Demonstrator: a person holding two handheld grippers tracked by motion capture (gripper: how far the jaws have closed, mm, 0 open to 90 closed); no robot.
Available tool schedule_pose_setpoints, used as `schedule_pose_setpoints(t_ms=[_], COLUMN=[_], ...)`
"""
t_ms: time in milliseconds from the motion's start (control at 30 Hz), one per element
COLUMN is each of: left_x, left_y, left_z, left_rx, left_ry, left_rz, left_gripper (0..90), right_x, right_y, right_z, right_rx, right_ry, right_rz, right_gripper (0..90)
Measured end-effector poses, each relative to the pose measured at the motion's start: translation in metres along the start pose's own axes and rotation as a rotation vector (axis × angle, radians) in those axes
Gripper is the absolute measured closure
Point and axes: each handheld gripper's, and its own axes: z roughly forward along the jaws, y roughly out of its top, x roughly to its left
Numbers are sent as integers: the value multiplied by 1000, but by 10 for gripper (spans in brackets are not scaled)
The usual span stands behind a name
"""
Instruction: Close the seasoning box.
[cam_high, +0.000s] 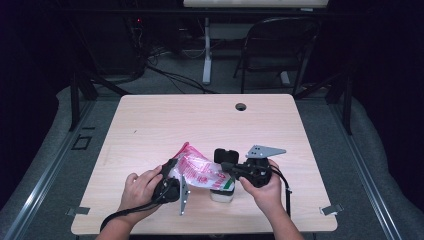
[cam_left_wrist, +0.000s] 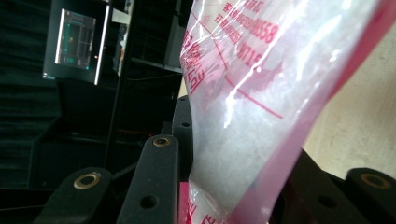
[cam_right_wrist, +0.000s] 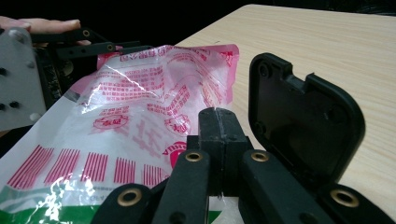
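On the pale wooden table (cam_high: 150, 125), my left gripper (cam_high: 172, 172) and right gripper (cam_right_wrist: 218, 122), both clamped on the crinkly pink-printed clear plastic bag (cam_high: 200, 172), should, I reckon, pull apart gently.

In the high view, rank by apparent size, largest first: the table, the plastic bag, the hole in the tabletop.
1. table
2. plastic bag, held between both grippers
3. hole, smallest

the high view looks forward and down over the whole counter (cam_high: 150, 120). both gripper views sit very close, sharing the plastic bag (cam_left_wrist: 243, 116) at the counter's 6 o'clock edge.
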Motion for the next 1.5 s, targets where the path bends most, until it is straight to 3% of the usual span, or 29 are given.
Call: schedule_pose_setpoints(t_ms=[533,667,700,800,933,1267,1500], left_x=[-18,-21,-24,-25,-26,-28,-29], left_y=[-13,-14,-15,-16,-16,-20,-24], left_z=[6,7,8,9,11,11,16], left_rx=[-14,-17,-27,-21,-32,-42,-51], left_ry=[-42,-52,-56,-75,-97,-121,-179], left_rz=[-149,-165,-190,-190,-219,-247,-303], left_gripper=[748,748,748,749,750,751,752], right_x=[2,3,3,3,5,5,5], right_y=[1,2,2,2,2,2,3], right_z=[9,10,10,11,11,13,9], right_rx=[14,18,17,21,19,16,-3], right_ry=[16,19,21,19,17,18,24], right_rz=[-5,-6,-6,-8,-7,-8,-5], right_gripper=[900,900,900,900,900,900,792])
